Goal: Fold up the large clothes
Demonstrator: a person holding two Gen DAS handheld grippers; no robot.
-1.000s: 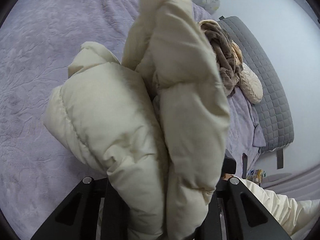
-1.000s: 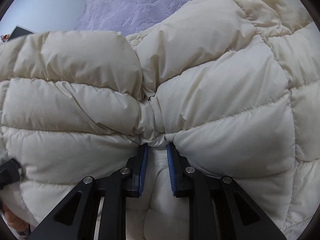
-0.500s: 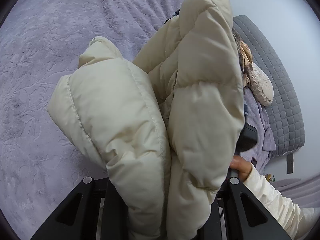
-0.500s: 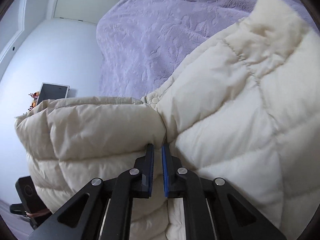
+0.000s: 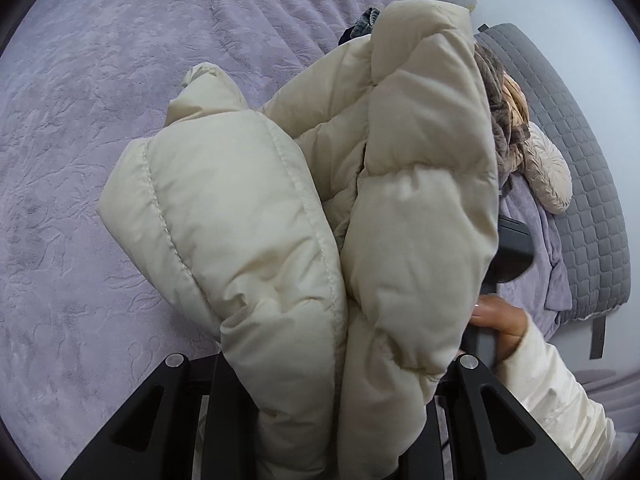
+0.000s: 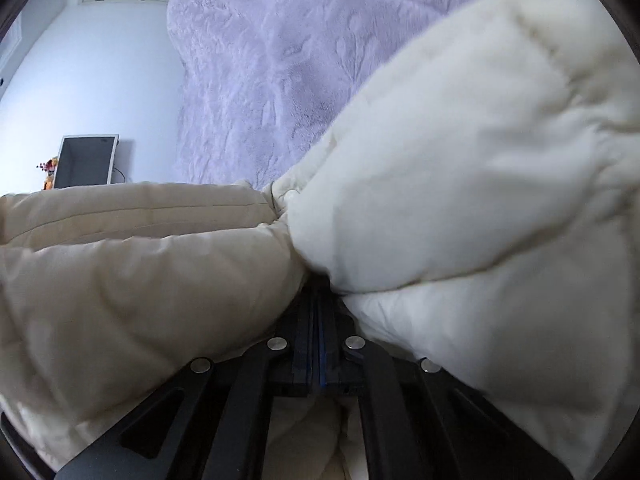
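Note:
A cream puffer jacket hangs in bulky folds above a lavender bedspread. My left gripper is buried in the padding; its fingertips are hidden, only the black arms show either side of the bunched cloth. In the right wrist view the jacket fills the frame. My right gripper is shut on a pinch of the jacket, the blue pads pressed together with cloth bulging out on both sides. The person's right hand shows past the jacket.
A grey quilted headboard, a beige pillow and a brown fuzzy garment lie at the right. A dark garment lies beyond the jacket. A white-framed monitor stands by the wall beside the bed.
The right gripper's jaws have closed fully on the jacket. Both grippers have lifted the jacket higher, showing more bedspread and wall. The left grip looks unchanged.

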